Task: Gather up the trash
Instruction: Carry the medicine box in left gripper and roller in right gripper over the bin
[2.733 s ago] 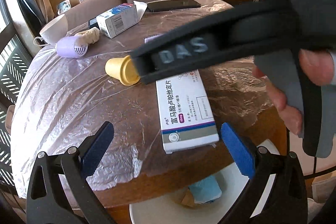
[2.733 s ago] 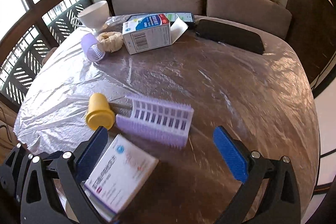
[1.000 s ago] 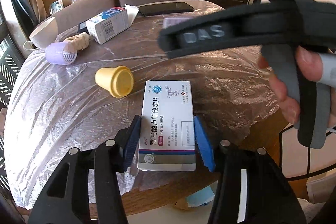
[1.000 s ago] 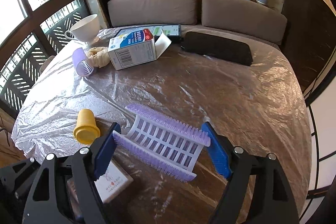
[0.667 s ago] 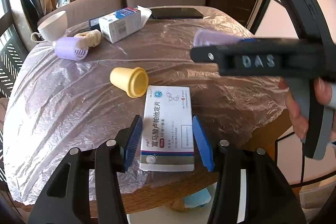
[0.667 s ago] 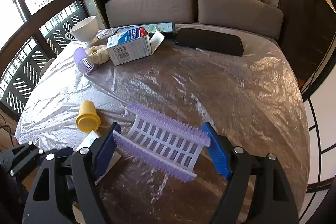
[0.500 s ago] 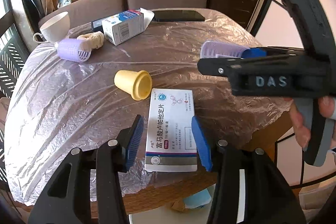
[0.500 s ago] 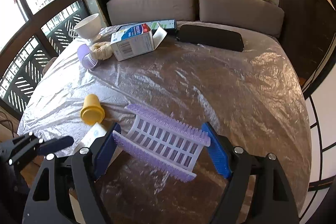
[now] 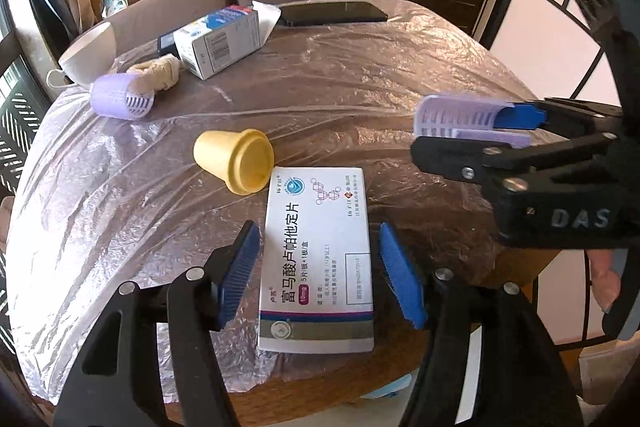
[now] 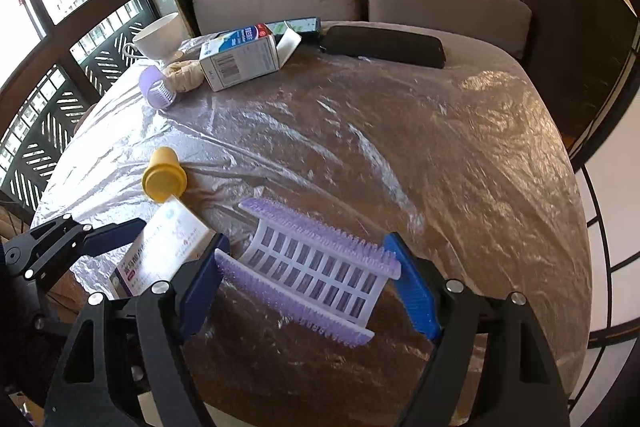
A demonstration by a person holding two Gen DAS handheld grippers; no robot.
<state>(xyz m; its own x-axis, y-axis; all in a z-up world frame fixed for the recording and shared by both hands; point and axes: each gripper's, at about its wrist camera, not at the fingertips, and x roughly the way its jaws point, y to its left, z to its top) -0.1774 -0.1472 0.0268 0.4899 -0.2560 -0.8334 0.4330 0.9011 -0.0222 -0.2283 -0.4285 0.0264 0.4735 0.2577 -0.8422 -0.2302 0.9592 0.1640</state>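
The left gripper straddles the flat white medicine carton with Chinese print, which lies at the near edge of the round table under crinkled clear plastic film; its jaws have just been opening and the blue pads stand clear of the carton's sides. The right gripper is clamped on a lilac bristled hair roller, held above the film. A yellow plastic cup lies on its side, touching the carton's far corner.

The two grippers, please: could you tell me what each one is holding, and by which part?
The right gripper clamps the purple hair roller piece across its two ends. The left gripper, just opened, holds nothing; the medicine box lies between its fingers.
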